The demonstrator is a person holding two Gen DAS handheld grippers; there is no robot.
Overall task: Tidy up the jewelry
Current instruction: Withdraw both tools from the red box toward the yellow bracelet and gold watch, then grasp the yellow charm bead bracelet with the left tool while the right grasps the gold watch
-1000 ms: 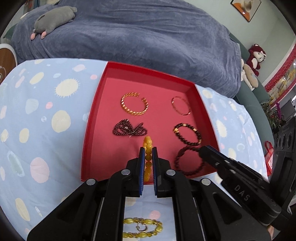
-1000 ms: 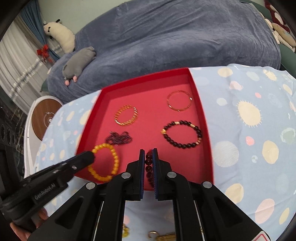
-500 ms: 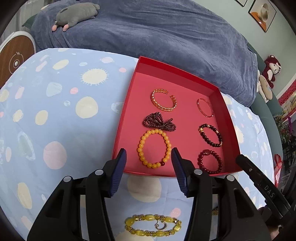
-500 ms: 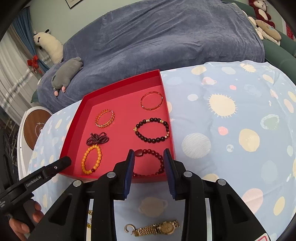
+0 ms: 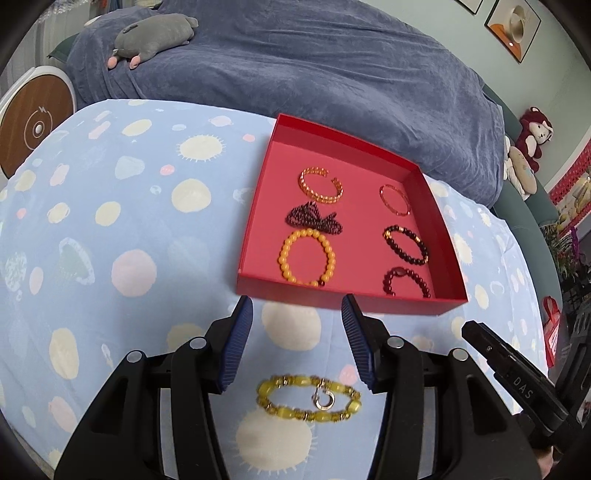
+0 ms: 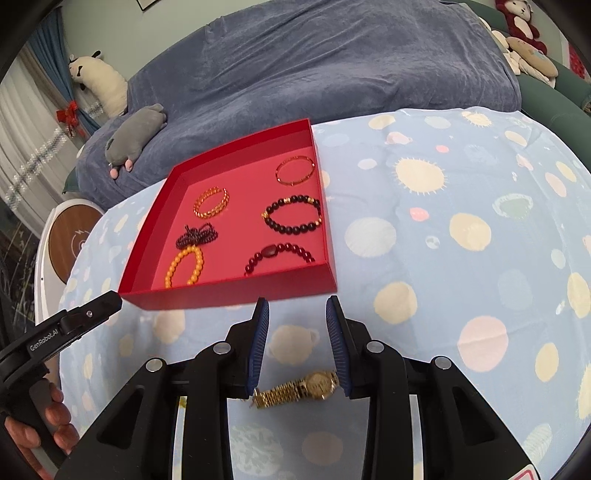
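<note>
A red tray (image 5: pixel 347 295) (image 6: pixel 229 297) on the spotted cloth holds several bracelets, among them an orange bead bracelet (image 5: pixel 306 256) (image 6: pixel 184 266) at its near left and a dark red bead bracelet (image 5: pixel 404 282) (image 6: pixel 279 254) at its near right. My left gripper (image 5: pixel 297 308) is open and empty, pulled back in front of the tray, above a yellow bracelet (image 5: pixel 308 402) on the cloth. My right gripper (image 6: pixel 297 308) is open and empty, above a gold watch (image 6: pixel 299 387) on the cloth.
A bed with a dark blue cover (image 5: pixel 314 66) lies behind the table, with a grey plush toy (image 5: pixel 155 35) on it. A round wooden-topped stand (image 5: pixel 35 122) is at the left. The other gripper shows at each view's side (image 5: pixel 513 373) (image 6: pixel 62 332).
Both grippers opened, letting go of the orange bracelet and the dark red bracelet in the tray, then drew back toward me over the cloth.
</note>
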